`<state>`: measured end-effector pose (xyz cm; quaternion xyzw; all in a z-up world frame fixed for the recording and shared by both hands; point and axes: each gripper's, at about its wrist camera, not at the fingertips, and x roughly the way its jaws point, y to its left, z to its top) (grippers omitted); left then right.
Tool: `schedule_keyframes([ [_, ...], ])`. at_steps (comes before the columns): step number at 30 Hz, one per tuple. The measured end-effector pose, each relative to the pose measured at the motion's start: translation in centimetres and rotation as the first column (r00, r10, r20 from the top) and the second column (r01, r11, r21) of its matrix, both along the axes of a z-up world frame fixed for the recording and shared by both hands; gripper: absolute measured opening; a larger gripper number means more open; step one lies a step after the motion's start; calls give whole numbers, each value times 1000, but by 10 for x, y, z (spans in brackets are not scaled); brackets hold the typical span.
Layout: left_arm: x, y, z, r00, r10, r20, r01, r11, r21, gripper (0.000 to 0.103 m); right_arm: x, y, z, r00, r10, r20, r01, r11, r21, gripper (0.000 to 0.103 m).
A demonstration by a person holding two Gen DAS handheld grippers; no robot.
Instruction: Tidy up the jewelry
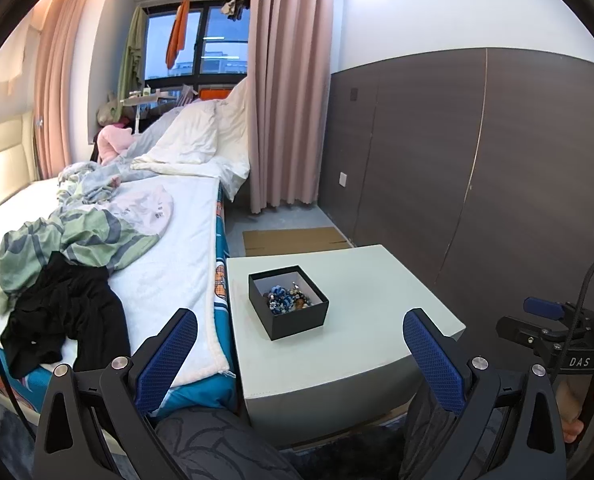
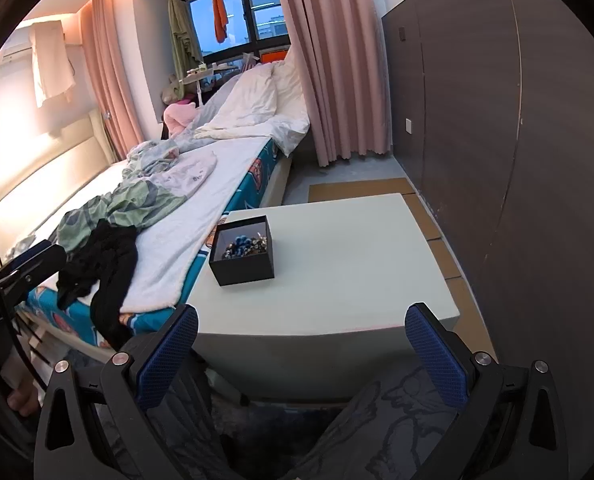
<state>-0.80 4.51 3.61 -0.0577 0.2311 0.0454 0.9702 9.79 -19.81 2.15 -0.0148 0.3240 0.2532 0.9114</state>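
near mid-frame on your counter [image 1: 357, 276], the box [image 1: 288, 302] holds tangled jewelry [image 1: 287, 298], seemingly unsorted. your left claw [image 1: 299, 354] and right claw [image 2: 302, 350] gape empty, well short of it.

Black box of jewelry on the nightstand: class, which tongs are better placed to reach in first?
Probably left: the black box sits almost centred between the open left tongs; for the open right tongs it lies off to the left.
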Motion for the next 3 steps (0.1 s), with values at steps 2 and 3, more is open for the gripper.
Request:
schedule_keyframes([
  [2, 1, -1, -3, 1000, -7, -8, 7, 1000, 2, 102, 2, 0, -3, 1000, -1, -5, 1, 1000, -3, 103],
  [3, 2, -1, -4, 1000, -9, -10, 9, 1000, 1, 102, 3, 1, -4, 1000, -1, -9, 1, 1000, -4, 103],
])
